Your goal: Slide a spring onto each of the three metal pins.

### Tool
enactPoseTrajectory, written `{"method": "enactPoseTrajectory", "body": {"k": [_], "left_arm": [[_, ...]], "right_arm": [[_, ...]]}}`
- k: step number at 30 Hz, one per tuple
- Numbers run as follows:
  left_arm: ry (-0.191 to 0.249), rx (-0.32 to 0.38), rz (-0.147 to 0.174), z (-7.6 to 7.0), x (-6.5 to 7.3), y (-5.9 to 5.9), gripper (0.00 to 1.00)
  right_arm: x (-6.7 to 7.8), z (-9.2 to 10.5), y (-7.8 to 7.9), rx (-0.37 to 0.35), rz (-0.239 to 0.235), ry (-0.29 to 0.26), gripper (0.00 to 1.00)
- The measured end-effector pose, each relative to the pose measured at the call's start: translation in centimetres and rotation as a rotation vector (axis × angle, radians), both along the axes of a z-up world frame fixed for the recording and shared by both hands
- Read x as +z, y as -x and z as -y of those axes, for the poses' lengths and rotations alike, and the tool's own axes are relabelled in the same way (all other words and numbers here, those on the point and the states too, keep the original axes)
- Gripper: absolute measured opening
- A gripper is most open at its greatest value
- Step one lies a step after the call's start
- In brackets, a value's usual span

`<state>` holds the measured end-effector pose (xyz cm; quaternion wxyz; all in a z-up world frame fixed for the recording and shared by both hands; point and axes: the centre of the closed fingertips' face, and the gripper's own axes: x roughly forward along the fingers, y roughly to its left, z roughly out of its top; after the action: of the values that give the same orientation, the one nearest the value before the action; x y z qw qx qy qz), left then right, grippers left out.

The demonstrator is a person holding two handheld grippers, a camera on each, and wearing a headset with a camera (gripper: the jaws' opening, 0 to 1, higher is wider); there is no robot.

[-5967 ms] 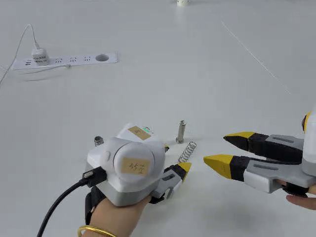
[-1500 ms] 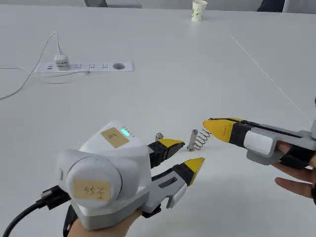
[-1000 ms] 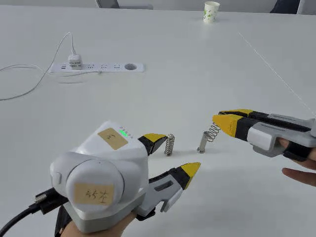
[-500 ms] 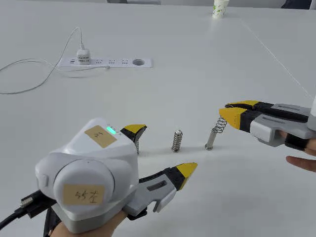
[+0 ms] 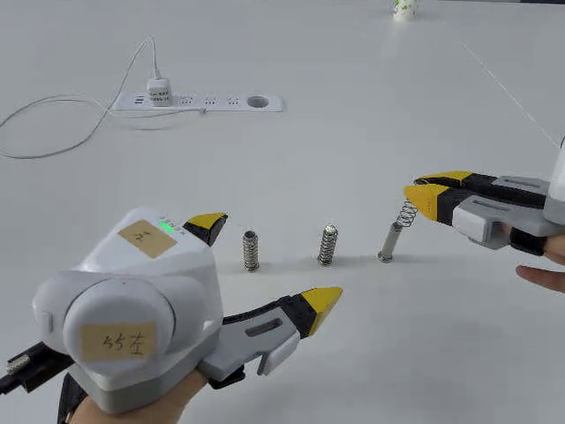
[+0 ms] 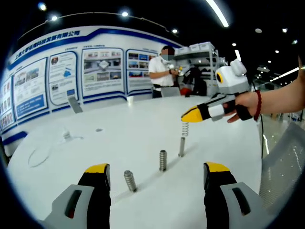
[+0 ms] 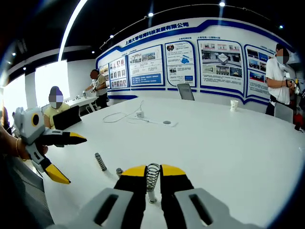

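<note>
Three metal pins stand in a row on the white table (image 5: 353,132). Both the left pin (image 5: 251,251) (image 6: 129,181) and the middle pin (image 5: 328,245) (image 6: 163,160) carry a spring. The right pin (image 5: 388,241) (image 6: 181,146) is bare. My right gripper (image 5: 421,189) (image 7: 153,171) is shut on a spring (image 5: 406,214) (image 7: 152,179) (image 6: 185,129), which hangs tilted with its lower end at that pin's top. My left gripper (image 5: 265,262) (image 6: 157,169) stands open in front of the row, holding nothing.
A white power strip (image 5: 199,102) with a plug (image 5: 160,88) and a cable lies at the back left. A paper cup (image 5: 404,11) stands far back right. People (image 6: 161,71) (image 7: 56,107) are beyond the table.
The head camera has swung, so the pins sit further right. My right gripper keeps the spring at the bare pin's top. Six seconds ago that spring lay on the table.
</note>
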<state>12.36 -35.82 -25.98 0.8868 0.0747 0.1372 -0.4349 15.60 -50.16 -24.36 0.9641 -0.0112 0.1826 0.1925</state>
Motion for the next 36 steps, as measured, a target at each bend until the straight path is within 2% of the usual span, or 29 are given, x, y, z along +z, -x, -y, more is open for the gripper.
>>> {"method": "enactPoseTrajectory", "body": {"k": [4, 11, 21, 26, 30, 33, 36], "left_arm": [[-0.029, -0.007, 0.017, -0.1, -0.2, 0.0, 0.84], [-0.030, -0.005, -0.002, -0.2, -0.5, 0.1, 0.88], [-0.019, 0.020, -0.029, -0.6, -1.0, -0.2, 0.91], [-0.019, 0.022, -0.028, -0.7, -1.0, -0.3, 0.90], [-0.001, 0.038, -0.028, -0.8, -0.9, -0.5, 0.88], [-0.013, 0.039, -0.027, -0.9, -1.0, -0.4, 0.88], [-0.015, 0.038, -0.034, -0.9, -1.2, -0.4, 0.88]], "right_arm": [[-0.6, 0.1, -0.3, -0.006, -0.007, 0.009, 0.11], [-1.1, 0.1, -0.4, -0.006, -0.013, 0.005, 0.11], [-1.9, -0.6, 0.1, 0.007, -0.012, 0.062, 0.11], [-2.2, -0.7, 0.3, 0.005, -0.014, 0.098, 0.11], [-2.6, -0.9, 0.3, 0.009, -0.018, 0.126, 0.11], [-3.3, -1.0, 0.3, 0.013, -0.028, 0.157, 0.11], [-3.9, -1.0, 0.3, 0.010, -0.042, 0.166, 0.11]]}}
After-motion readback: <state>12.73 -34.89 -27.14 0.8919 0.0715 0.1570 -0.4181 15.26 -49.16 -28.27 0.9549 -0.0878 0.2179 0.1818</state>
